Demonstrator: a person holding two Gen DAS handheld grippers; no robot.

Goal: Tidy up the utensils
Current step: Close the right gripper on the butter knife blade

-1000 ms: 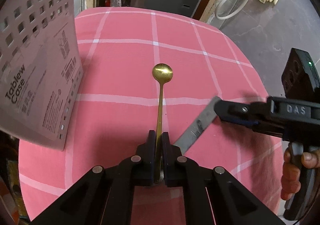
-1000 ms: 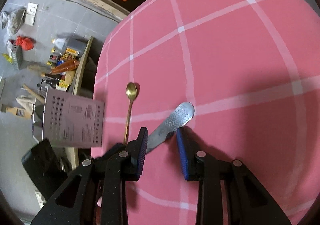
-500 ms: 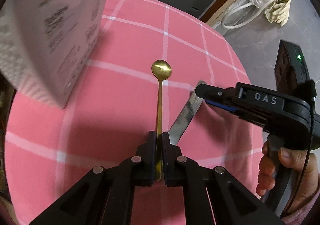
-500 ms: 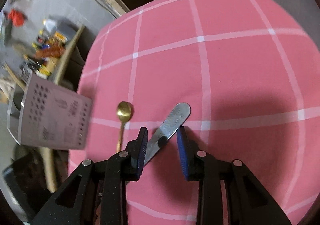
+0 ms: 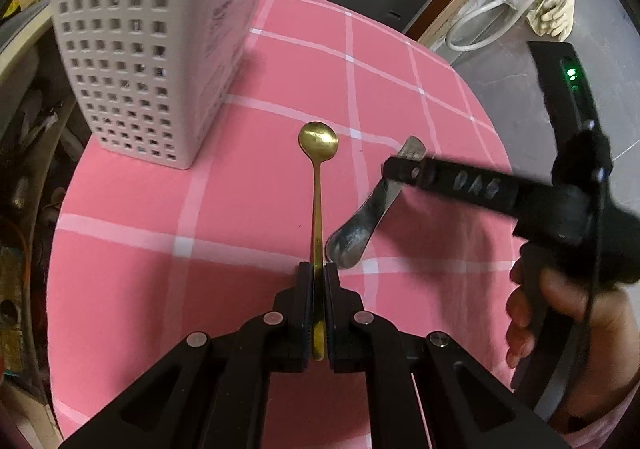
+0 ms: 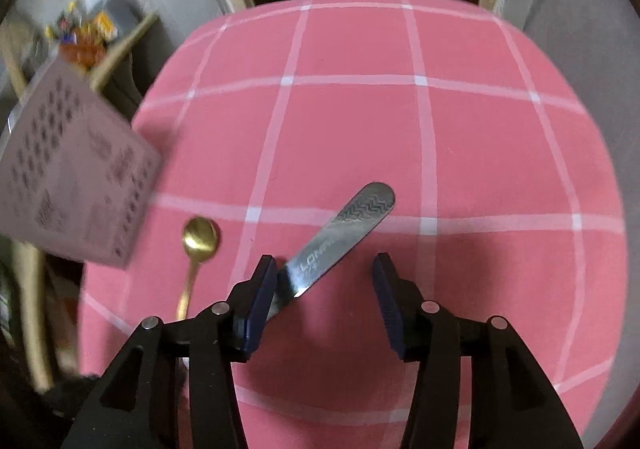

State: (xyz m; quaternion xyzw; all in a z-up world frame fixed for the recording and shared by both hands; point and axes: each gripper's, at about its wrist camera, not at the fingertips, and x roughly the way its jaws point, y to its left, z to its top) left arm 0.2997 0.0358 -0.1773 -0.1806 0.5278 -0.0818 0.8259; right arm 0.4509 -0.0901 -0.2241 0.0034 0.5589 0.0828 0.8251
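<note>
My left gripper (image 5: 319, 273) is shut on the handle of a gold spoon (image 5: 318, 141), whose bowl points forward over the pink checked tablecloth (image 5: 240, 209). Just right of it a silver spoon (image 5: 352, 237) lies slanted, bowl towards me. My right gripper (image 6: 324, 277) straddles its handle. In the right wrist view the silver spoon (image 6: 340, 233) runs up from beside the left finger (image 6: 264, 285), with a wide gap to the other finger. The jaws are opening and the pads do not press on it. A white perforated utensil basket (image 5: 152, 49) stands at the left.
The round table's edge (image 6: 600, 177) drops to a grey floor. Cluttered shelves and bottles lie beyond the basket (image 6: 72, 177). A hose and pale gloves (image 5: 548, 9) are at the far right. A hand (image 5: 560, 309) holds the right gripper's grip.
The right gripper's jaws have spread wide around the silver spoon's handle. The left gripper has carried the gold spoon closer to the basket, which now looms larger at the left.
</note>
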